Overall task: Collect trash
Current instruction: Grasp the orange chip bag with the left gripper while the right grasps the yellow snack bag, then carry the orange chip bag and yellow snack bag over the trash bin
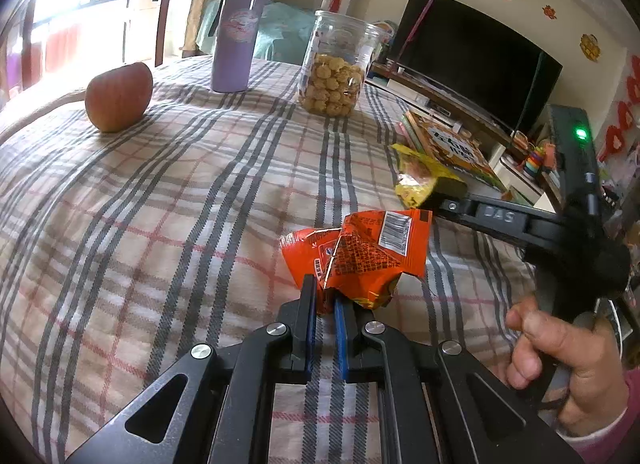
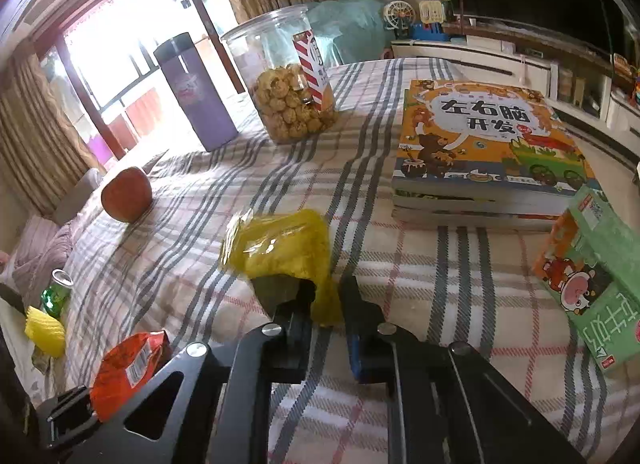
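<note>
Orange wrapper (image 1: 360, 256) in left gripper (image 1: 325, 296); yellow wrapper (image 2: 280, 248) in right gripper (image 2: 326, 296), lower edge hidden.

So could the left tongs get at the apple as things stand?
Probably not yet. The left tongs are shut on the orange wrapper, so they would need to drop it first. The plaid cloth between them and the apple looks bare.

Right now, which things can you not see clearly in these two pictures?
- Left gripper: the orange wrapper hides its fingertips, left view.
- Yellow wrapper: motion-blurred, print unreadable, right view.
- Green can: small, at the table edge, label unreadable, right view.
- Green carton: cut by the frame edge, right view.
</note>
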The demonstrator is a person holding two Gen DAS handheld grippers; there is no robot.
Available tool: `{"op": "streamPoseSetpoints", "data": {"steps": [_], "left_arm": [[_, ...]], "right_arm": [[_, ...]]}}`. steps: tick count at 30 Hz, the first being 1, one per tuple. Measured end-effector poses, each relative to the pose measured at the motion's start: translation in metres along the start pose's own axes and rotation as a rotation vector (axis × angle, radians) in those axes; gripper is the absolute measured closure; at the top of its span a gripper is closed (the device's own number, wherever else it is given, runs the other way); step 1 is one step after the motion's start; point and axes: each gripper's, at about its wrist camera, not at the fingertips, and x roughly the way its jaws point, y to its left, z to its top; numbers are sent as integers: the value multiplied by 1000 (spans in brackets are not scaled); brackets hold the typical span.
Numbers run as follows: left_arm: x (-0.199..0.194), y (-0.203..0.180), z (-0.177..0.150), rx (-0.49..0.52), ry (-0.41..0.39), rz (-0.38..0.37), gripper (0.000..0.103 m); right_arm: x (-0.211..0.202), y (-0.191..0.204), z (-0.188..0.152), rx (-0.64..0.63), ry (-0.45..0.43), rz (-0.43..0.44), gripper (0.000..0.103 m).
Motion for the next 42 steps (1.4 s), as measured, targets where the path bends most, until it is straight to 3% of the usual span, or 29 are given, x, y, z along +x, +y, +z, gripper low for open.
{"op": "streamPoseSetpoints", "data": {"steps": [10,24,42], "left_arm": [[-15,-28,-13,84,-1,51,99],[-56,-67,-40,161,5,-6,99],[-67,-93,-66,214,66,-50,99]], "right_arm": [[-60,-22,-42,43,-33,35,91],[-128,-33,-99,82,-85,34,91],[-163,-45,-137,92,-108,-40,91]]}}
